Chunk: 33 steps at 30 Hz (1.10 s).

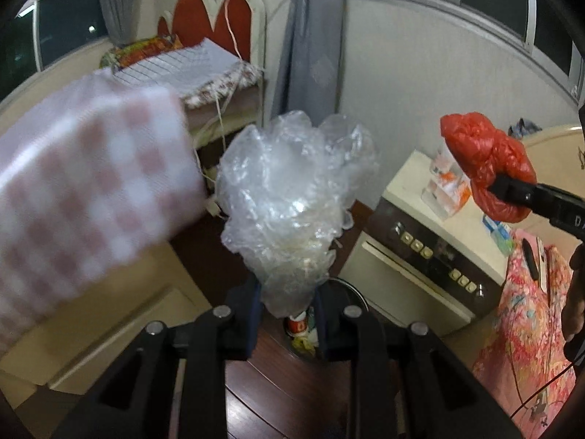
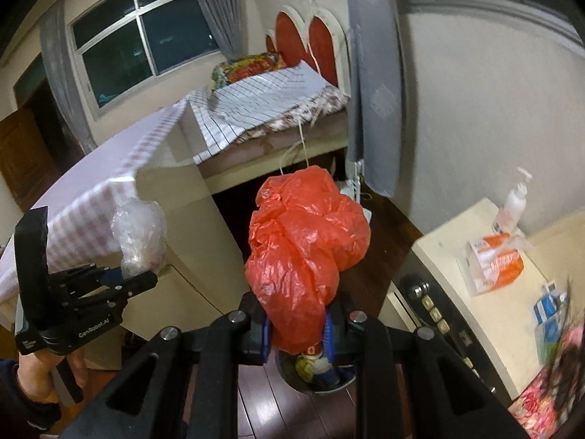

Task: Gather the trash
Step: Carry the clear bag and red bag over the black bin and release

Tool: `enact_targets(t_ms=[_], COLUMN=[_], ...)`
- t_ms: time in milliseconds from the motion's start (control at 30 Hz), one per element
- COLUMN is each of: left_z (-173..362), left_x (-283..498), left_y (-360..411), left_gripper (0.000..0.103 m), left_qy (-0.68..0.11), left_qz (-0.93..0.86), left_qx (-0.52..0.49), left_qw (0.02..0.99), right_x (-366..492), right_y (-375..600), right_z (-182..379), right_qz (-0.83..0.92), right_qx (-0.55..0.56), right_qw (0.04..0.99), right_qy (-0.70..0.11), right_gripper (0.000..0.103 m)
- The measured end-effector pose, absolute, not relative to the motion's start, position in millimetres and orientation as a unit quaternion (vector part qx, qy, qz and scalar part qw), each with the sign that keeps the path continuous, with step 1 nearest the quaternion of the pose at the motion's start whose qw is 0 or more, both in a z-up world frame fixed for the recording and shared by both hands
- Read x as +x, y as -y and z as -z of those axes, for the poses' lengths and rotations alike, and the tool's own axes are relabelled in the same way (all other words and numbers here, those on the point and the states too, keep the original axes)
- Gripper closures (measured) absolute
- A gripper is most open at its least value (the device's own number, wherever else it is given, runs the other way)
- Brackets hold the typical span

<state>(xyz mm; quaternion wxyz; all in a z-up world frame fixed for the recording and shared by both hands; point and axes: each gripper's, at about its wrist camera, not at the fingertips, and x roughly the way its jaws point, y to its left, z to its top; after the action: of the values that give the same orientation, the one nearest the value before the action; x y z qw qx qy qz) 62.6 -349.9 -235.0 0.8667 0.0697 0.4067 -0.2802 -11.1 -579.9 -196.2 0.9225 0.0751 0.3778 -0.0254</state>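
Here the left gripper (image 1: 289, 307) pinches a crumpled clear plastic bag (image 1: 292, 197), the right gripper (image 2: 298, 325) clamps a red plastic bag (image 2: 303, 256), both above a trash bin (image 2: 318, 380).

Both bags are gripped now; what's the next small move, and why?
Probably lower both grippers over the trash bin on the floor. The left gripper clamps the clear plastic bag, the right gripper the red plastic bag, and the bin sits just beneath.

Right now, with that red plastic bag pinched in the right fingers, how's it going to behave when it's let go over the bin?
The red plastic bag looks crumpled, thin and puffed up, so probably floppy and very light. It may drift instead of dropping straight into the trash bin below.
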Motion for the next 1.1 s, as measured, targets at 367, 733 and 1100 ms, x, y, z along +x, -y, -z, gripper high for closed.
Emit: enact_targets(t_ms=[367,733,1100], left_z=[299,380,483], left_x=[65,78,88], left_y=[381,401,429], left_gripper=[0.077,0.077,0.077], left_qy=[-0.460,-0.524,-0.596], left_qz=[0.299,0.302,0.306], left_qx=[0.095,0.106,0.129], left_qw=[0.831,0.789,0.731], right_x=[-8,7,31], right_y=[606,622,628], right_z=[269,363,488], right_qz=[0.040,0.045,0.023], right_qx=[0.101,0.116,0.124], right_qw=[0.900,0.867,0.816], right_qy=[-0.422,-0.483,-0.565], right_gripper=[0.080,0.080,0.080])
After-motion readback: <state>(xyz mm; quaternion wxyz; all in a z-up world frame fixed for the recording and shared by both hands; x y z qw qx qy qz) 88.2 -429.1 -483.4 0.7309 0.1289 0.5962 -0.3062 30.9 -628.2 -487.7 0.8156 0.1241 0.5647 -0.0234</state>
